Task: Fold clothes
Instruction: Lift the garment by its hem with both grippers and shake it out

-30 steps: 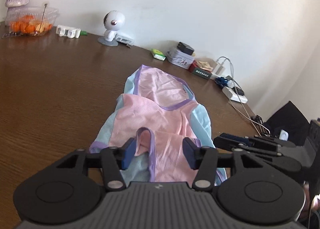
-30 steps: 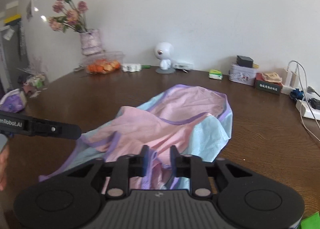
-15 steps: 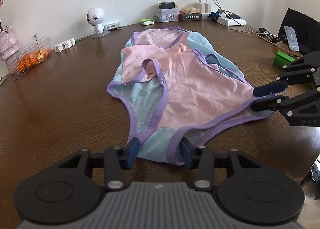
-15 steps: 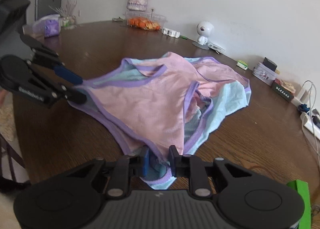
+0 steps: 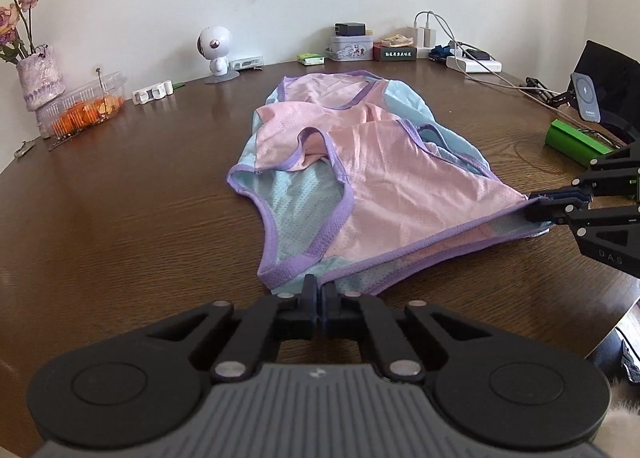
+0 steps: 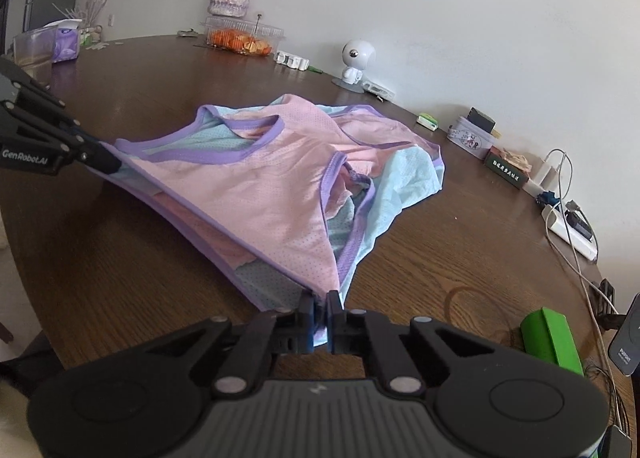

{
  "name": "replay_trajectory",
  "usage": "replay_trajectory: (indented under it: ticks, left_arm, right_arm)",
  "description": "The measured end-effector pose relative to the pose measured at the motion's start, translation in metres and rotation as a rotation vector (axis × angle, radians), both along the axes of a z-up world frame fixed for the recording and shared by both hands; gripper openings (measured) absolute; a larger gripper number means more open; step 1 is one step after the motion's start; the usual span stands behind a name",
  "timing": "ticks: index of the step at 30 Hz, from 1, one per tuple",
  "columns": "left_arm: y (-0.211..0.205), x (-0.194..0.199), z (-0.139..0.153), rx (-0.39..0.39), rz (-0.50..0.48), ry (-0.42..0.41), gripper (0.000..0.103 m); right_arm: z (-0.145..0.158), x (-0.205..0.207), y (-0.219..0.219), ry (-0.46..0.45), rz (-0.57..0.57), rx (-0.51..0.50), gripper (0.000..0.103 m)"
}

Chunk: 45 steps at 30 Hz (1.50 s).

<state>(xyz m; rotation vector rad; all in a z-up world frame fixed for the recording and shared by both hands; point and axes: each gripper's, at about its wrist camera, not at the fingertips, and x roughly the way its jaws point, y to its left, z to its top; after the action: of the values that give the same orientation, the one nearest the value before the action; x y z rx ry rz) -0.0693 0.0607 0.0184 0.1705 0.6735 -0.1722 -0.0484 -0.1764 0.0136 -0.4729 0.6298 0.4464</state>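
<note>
So there's a pink and light-blue mesh tank top (image 5: 372,173) with purple trim lying on a dark wooden table (image 5: 120,217), and both grippers have a bite on its near hem. The left gripper (image 5: 319,290) has its fingers squeezed together right on the purple hem edge, with the fabric spreading away straight ahead of the tips. Off to the right of those fingers you can see the right gripper (image 5: 540,205) clamped on the other hem corner, and the edge between the two looks pulled fairly straight. From the right wrist view it's the same deal: the right gripper's fingers (image 6: 307,308) are pinched shut on a corner where the pink panel, purple trim and blue layer meet, and the left gripper (image 6: 106,161) shows far to the left, closed on the hem too. The top's hem looks lifted a bit off the wood near both tips, while the neckline and straps end rests flat further ahead of the fingers. Way beyond the shirt along the wall there's a little white robot figurine (image 5: 216,53), a clear box of orange fruit (image 5: 86,107), a vase with flowers (image 5: 38,73) and a power strip (image 5: 474,65). A green box (image 6: 552,342) sits just right of the right fingers.
</note>
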Motion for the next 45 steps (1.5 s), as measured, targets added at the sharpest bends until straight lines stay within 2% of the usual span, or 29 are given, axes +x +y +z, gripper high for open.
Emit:
replay_trajectory:
  ticks: [4, 6, 8, 10, 11, 12, 15, 18, 22, 24, 27, 31, 34, 39, 43, 45]
  left_arm:
    - [-0.002, -0.001, -0.006, -0.001, 0.006, -0.009, 0.002]
    - [0.000, 0.000, 0.000, -0.019, 0.014, -0.028, 0.002]
    - [0.003, 0.003, 0.015, -0.058, 0.018, -0.058, 0.002]
    - [0.001, 0.008, 0.038, -0.056, 0.008, -0.107, 0.002]
    - [-0.002, 0.009, 0.054, -0.045, 0.003, -0.138, 0.002]
    - [-0.004, 0.010, 0.071, -0.030, -0.003, -0.170, 0.001]
    - [-0.010, 0.009, 0.144, -0.023, -0.021, -0.294, 0.001]
    - [-0.021, -0.012, 0.226, -0.012, -0.045, -0.439, 0.001]
    - [-0.036, -0.043, 0.336, 0.004, -0.079, -0.635, 0.002]
    - [-0.044, -0.059, 0.392, 0.011, -0.095, -0.733, 0.002]
    - [-0.053, -0.079, 0.433, 0.009, -0.128, -0.805, 0.002]
    - [-0.058, -0.082, 0.446, -0.009, -0.171, -0.830, 0.002]
    - [-0.053, -0.059, 0.441, -0.027, -0.169, -0.795, 0.002]
    - [-0.045, 0.019, 0.413, -0.041, -0.148, -0.686, 0.002]
    - [-0.047, 0.107, 0.382, -0.040, -0.127, -0.576, 0.002]
    - [-0.048, 0.146, 0.372, -0.043, -0.103, -0.551, 0.002]
  right_arm:
    - [-0.003, 0.000, -0.005, -0.022, -0.016, 0.030, 0.005]
    - [-0.002, 0.005, -0.010, -0.009, -0.023, 0.066, 0.005]
    - [0.002, 0.010, -0.013, 0.030, -0.032, 0.090, 0.005]
    - [0.014, 0.016, -0.015, 0.090, -0.033, 0.104, 0.004]
    - [0.028, 0.016, -0.016, 0.088, -0.018, 0.125, 0.004]
    - [0.048, 0.015, -0.018, 0.047, -0.011, 0.134, 0.004]
    - [0.132, 0.009, -0.023, -0.168, 0.011, 0.108, 0.004]
    - [0.230, -0.002, -0.032, -0.376, 0.032, 0.092, 0.004]
    - [0.336, -0.031, -0.038, -0.606, 0.014, 0.073, 0.004]
    - [0.376, -0.050, -0.040, -0.700, 0.004, 0.068, 0.004]
    - [0.420, -0.073, -0.048, -0.787, 0.004, 0.099, 0.004]
    - [0.438, -0.083, -0.060, -0.832, 0.011, 0.158, 0.004]
    - [0.434, -0.063, -0.062, -0.811, 0.010, 0.169, 0.004]
    - [0.408, 0.015, -0.051, -0.708, -0.014, 0.150, 0.004]
    - [0.372, 0.105, -0.038, -0.607, -0.056, 0.121, 0.004]
    - [0.356, 0.148, -0.032, -0.599, -0.066, 0.099, 0.004]
